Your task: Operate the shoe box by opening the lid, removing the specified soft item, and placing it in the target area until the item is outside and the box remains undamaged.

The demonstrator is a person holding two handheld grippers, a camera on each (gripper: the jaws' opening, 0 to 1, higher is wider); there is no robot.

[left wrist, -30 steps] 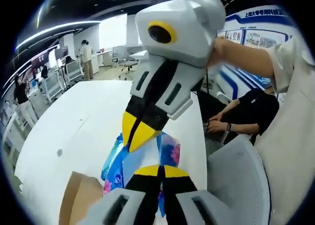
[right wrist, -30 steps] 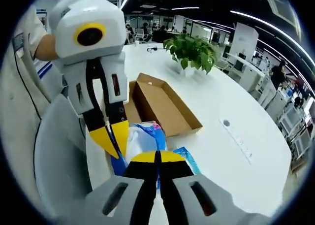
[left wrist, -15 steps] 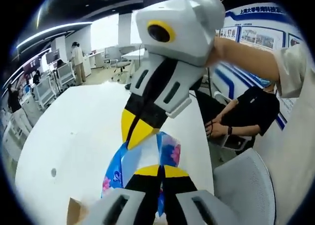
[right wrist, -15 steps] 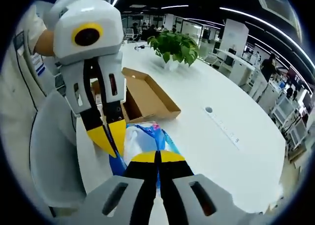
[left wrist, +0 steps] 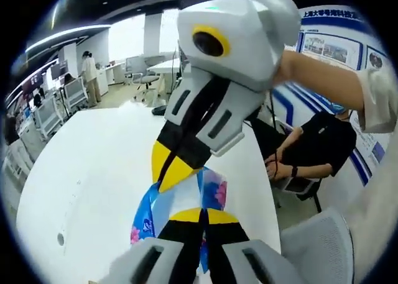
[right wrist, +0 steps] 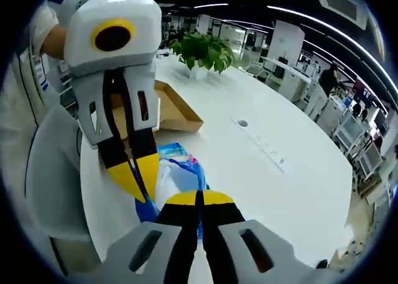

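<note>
We see the soft blue, white and pink printed plastic packet (left wrist: pixel 177 200) (right wrist: pixel 176 175) held above the white table, outside the open brown cardboard shoe box (right wrist: pixel 166 107). The box rests on the table, well behind the packet. Its lid is probably off, though partly hidden.

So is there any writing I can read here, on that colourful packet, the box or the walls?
Blue wall board: a line of white characters along the top, too small and blurred to read.
Soft packet held by both grippers: a printed mark near its lower left edge, too blurred to read.
Cardboard box on the table: no writing visible.
Nothing here can be quoted with confidence.
</note>
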